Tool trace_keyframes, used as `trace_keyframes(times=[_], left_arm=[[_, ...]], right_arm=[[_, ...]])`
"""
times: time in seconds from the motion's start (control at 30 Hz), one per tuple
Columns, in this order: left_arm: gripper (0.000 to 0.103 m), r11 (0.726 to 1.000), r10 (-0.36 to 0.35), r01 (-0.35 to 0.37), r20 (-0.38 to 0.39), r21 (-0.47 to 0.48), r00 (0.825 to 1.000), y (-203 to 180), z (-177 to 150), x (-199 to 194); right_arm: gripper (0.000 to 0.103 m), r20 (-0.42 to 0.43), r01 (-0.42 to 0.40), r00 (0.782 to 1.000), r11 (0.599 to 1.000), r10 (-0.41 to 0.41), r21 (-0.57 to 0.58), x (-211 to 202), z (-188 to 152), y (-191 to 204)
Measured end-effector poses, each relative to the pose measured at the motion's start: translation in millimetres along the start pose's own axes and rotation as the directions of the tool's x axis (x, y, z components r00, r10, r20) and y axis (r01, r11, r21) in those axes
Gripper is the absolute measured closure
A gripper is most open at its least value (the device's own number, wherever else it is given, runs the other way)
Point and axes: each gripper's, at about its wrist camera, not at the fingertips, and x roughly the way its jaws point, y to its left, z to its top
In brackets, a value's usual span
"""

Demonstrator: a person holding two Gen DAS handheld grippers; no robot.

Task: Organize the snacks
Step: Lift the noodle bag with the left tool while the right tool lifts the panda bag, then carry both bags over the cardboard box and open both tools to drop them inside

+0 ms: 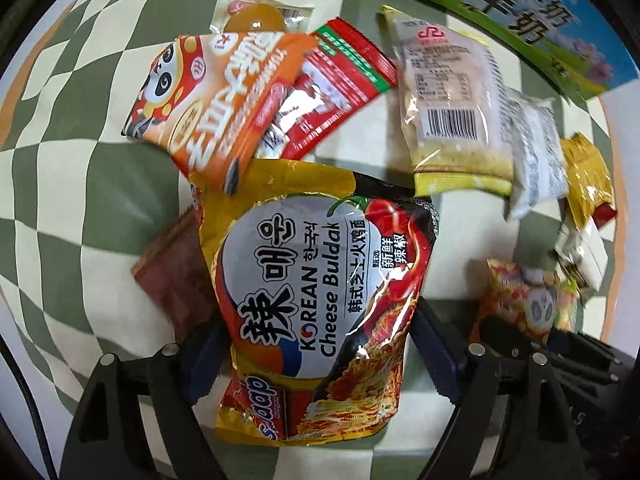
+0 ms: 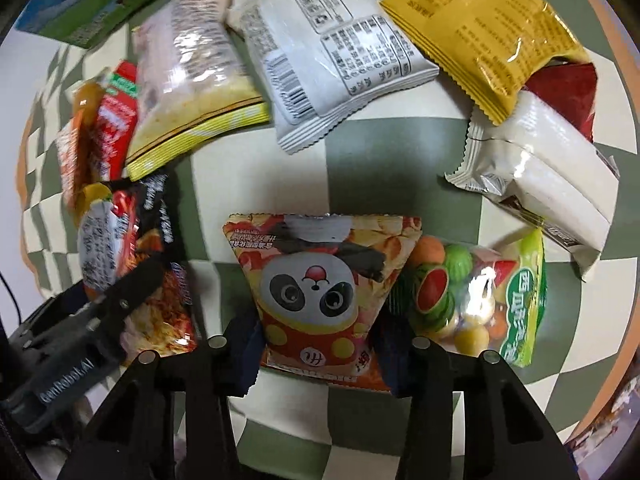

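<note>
**Both grips on snack bags**

My left gripper (image 1: 316, 360) clamps the noodle bag (image 1: 320, 300), frame centre, reading "KOREAN Cheese Buldak". My right gripper (image 2: 316, 344) clamps the panda bag (image 2: 316, 292), lower centre. A milk carton (image 1: 520, 12) lies upper right.

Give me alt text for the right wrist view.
The right claw grips a panda snack bag over a green checkered tablecloth. A fruit candy bag lies to its right, a noodle packet in the left claw to its left, and more packets beyond.
</note>
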Motion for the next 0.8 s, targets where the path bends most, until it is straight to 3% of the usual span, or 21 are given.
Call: trace_keyframes(times=[0.07,0.1,0.33,0.47,0.67,0.8], left_arm=[[0.02,1.0,-0.009,0.009,-0.002,-0.005,1.0,-3.8,7.0,0.5],[0.026,1.0,-0.015,0.015,0.006,-0.002,1.0,-1.7,4.0,-8.6],[0.026,0.998,-0.059,0.057,0.063,0.032,0.996,-6.8,13.0,-56.0],[0.026,0.991,-0.124,0.117,0.147,0.059,0.981,-18.8,32.5,-114.6],[0.026,0.968,-0.237,0.204,0.277,0.143,0.931,-32.2,72.3,-205.5],[0.026,0.962,-0.253,0.202,0.319,0.186,0.913,-49.7,141.6,-239.3]], right_arm=[[0.054,0.007,-0.021,1.0,1.0,0.021,-0.012,-9.8,-3.4,4.8],[0.054,0.016,-0.028,0.999,0.999,0.028,-0.023,-16.6,-5.1,7.3],[0.054,0.082,-0.108,0.99,0.993,0.112,-0.053,-66.1,-1.0,1.5],[0.054,0.141,-0.149,0.978,0.987,0.157,-0.066,-113.5,7.6,2.7],[0.054,0.281,-0.237,0.926,0.968,0.252,-0.087,-220.2,39.8,-2.4],[0.054,0.383,-0.251,0.881,0.961,0.277,-0.117,-279.6,86.3,-3.9]])
